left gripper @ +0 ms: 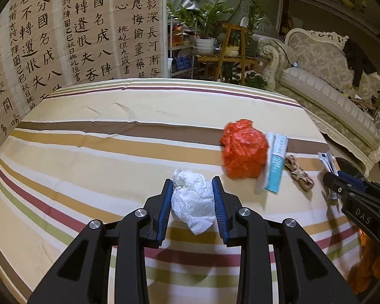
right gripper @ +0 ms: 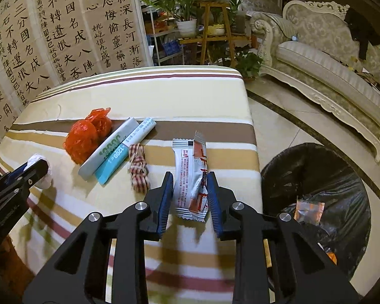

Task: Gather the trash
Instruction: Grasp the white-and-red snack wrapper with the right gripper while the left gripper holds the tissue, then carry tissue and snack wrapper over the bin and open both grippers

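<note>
My left gripper (left gripper: 192, 180) is shut on a crumpled white tissue (left gripper: 192, 202), which rests on the striped tablecloth (left gripper: 88, 139). In the right wrist view, my right gripper (right gripper: 189, 175) is shut on a white and red snack wrapper (right gripper: 186, 157) near the table's right edge, with a pad against each long side. Left of the wrapper lie a knot of brown twine (right gripper: 138, 168), two long paper packets (right gripper: 109, 147) and a crumpled red plastic bag (right gripper: 86, 134). The left gripper (right gripper: 41, 164) with the tissue (right gripper: 44, 181) shows at the far left there.
A bin with a black liner (right gripper: 316, 177) stands on the floor right of the table, with some scraps inside. A pale ornate sofa (right gripper: 329, 58) is beyond it. Calligraphy panels (left gripper: 63, 38) and potted plants (left gripper: 205, 25) stand behind the table.
</note>
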A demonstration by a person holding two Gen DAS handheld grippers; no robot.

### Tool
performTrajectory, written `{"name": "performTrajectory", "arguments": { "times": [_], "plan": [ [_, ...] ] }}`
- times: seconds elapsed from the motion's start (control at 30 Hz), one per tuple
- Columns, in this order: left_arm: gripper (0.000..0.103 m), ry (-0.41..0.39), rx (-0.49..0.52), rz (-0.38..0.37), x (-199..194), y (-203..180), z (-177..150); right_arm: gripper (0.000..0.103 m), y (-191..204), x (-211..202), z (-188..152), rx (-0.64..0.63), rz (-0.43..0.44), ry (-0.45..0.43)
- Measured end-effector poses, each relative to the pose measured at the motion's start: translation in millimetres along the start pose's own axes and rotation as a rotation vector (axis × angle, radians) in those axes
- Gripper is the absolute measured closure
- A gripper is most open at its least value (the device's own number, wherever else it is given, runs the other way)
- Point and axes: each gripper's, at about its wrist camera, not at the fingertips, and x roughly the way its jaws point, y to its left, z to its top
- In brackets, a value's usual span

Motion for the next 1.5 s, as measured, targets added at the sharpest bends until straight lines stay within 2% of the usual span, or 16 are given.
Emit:
{"name": "performTrajectory", "arguments": {
  "times": [0.43,0.9,1.5],
  "plan": [
    [0.071,-0.009,0.068,-0.067,-21,-41,-22,0.076,-21,-38,-32,0.029,-0.024,-0.039],
    [0.071,-0.008,0.140,-0.114,-33,-85,-37,0.076,-54,-61,-60,0.092,-0.040,-0.061],
    [0.071,-0.015,0.234,-0.189,-30,-149,-43,0.076,-118,-78,-78,0.193,-0.148,-0.094]
  ]
}}
